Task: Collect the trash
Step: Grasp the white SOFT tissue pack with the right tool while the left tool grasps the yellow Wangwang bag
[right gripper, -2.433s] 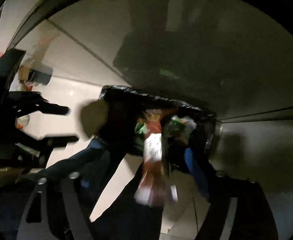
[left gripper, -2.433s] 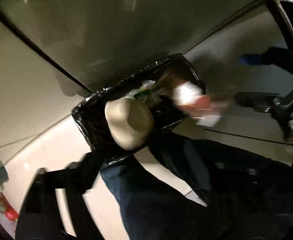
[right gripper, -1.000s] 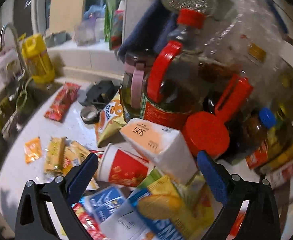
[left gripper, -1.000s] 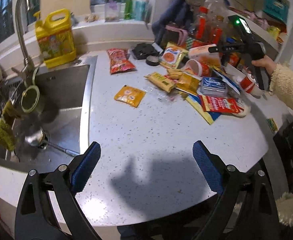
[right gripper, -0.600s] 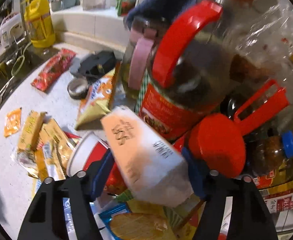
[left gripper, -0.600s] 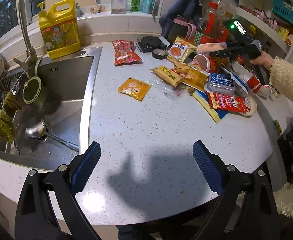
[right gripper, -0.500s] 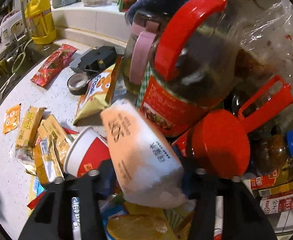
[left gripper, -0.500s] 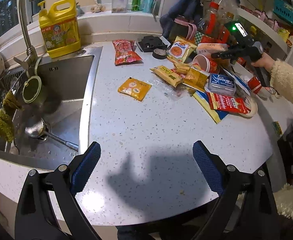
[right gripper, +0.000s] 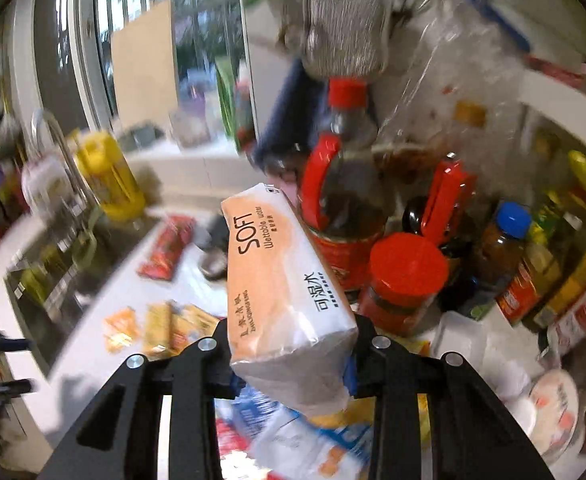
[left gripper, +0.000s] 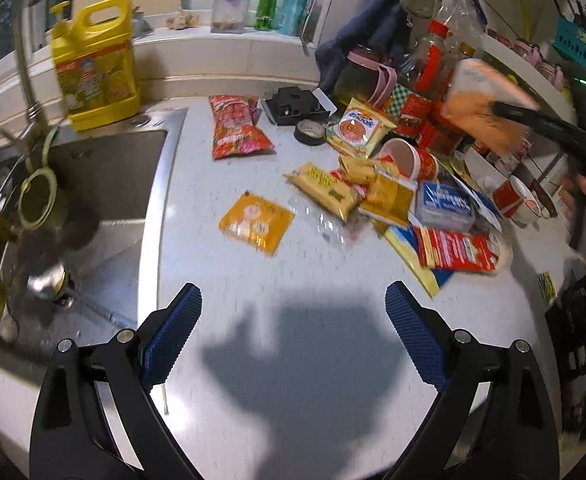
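Observation:
My right gripper (right gripper: 291, 376) is shut on an orange and white tissue pack (right gripper: 281, 280) marked SOFT and holds it up above the counter; the pack also shows in the left wrist view (left gripper: 481, 104). My left gripper (left gripper: 293, 332) is open and empty, low over the bare front of the white counter (left gripper: 293, 280). Wrappers lie on the counter: an orange sachet (left gripper: 257, 222), a red snack bag (left gripper: 237, 132), yellow packets (left gripper: 325, 190), a red paper cup (left gripper: 411, 158) on its side, a blue pack (left gripper: 445, 204) and a red packet (left gripper: 455, 248).
A steel sink (left gripper: 93, 184) with a ladle (left gripper: 49, 280) lies left, a yellow detergent jug (left gripper: 95, 64) behind it. Oil bottles and red-lidded jars (right gripper: 401, 280) crowd the back right. A tape roll (left gripper: 310, 131) and black box (left gripper: 295, 106) sit near them.
My right gripper closed on the tissue pack and lifted it off the pile. My left gripper has stayed open and dipped slightly closer over the counter.

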A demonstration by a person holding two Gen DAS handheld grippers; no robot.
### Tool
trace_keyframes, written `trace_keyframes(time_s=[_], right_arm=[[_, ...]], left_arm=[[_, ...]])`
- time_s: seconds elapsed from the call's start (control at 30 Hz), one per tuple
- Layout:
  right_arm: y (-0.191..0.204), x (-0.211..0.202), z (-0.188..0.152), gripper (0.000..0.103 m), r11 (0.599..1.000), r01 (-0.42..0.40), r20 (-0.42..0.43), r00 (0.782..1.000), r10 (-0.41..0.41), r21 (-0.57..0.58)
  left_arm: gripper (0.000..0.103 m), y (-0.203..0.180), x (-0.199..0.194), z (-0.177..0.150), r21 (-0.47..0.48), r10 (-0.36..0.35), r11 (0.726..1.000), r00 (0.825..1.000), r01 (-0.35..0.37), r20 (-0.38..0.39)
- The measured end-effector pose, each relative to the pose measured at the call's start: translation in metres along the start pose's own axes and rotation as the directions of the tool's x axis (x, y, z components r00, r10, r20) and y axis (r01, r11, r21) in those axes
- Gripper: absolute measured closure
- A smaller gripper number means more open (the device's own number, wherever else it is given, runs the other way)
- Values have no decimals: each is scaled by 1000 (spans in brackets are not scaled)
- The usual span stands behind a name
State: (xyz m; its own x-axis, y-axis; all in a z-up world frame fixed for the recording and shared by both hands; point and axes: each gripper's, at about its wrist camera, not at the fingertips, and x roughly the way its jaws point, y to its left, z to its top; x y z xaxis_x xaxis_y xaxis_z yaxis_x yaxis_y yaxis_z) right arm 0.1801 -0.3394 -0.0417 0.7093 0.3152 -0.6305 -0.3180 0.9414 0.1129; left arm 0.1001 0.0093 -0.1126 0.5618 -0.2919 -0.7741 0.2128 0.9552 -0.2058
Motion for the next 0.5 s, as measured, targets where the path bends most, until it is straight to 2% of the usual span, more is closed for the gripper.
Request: trace_keyframes(time_s=[0.1, 0.27, 0.37, 0.5], right_arm=[[18, -29, -14, 68, 999, -24, 56, 998, 22, 39], [41, -56, -44, 68, 995, -40, 76, 997, 32, 94], [47, -65, -57, 68, 992, -37, 73, 997, 29, 117], [48, -78, -73, 67, 989, -23, 62, 998, 14, 143]], left_arm=[[12, 3, 30, 30, -44, -13, 999, 999, 11, -45], [12, -5, 88, 74, -153, -44, 988, 991, 25, -123], [12, -19, 122, 89, -141, 35, 988, 985, -59, -166], [12, -28, 162, 99, -127, 123, 979, 961, -158, -247]])
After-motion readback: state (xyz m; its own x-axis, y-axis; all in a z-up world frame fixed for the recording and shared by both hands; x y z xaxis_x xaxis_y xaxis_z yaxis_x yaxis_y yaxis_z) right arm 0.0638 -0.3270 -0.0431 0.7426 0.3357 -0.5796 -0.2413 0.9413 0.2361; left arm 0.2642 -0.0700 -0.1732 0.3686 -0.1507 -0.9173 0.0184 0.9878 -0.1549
